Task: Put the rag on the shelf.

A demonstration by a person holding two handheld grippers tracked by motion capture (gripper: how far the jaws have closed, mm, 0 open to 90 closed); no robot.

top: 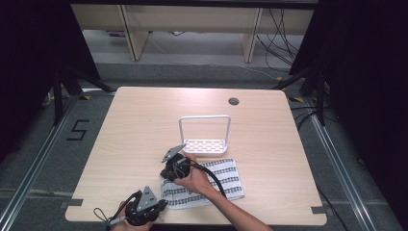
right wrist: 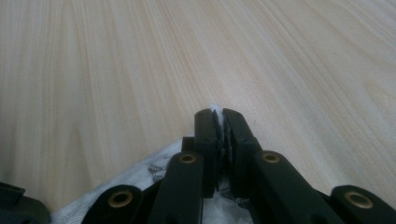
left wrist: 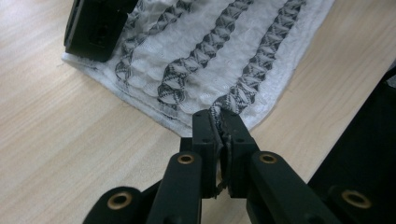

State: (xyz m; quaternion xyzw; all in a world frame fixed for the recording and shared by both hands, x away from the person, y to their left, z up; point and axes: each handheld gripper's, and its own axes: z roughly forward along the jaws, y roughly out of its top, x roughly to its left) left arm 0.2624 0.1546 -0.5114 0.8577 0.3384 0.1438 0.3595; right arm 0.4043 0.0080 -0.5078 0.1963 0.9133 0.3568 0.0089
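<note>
A white towel [top: 219, 185] with dark woven stripes lies flat near the table's front edge. In the high view my left gripper [top: 161, 204] sits at the towel's near left corner. Its own view shows the left gripper [left wrist: 222, 122] shut on that corner of the towel [left wrist: 210, 60], with cloth pinched between the pads. My right gripper [top: 167, 174] is at the towel's far left corner. The right gripper view shows the right gripper [right wrist: 221, 120] shut on a bit of towel [right wrist: 140, 182] edge that pokes out above the tips. The right gripper [left wrist: 95, 28] also rests on the cloth in the left gripper view.
A white wire rack [top: 204, 144] with a tall handle and a perforated base stands just behind the towel. The wooden table [top: 144, 120] has a round cable hole [top: 234, 101] at the back right. Bare tabletop lies to the left and right of the towel.
</note>
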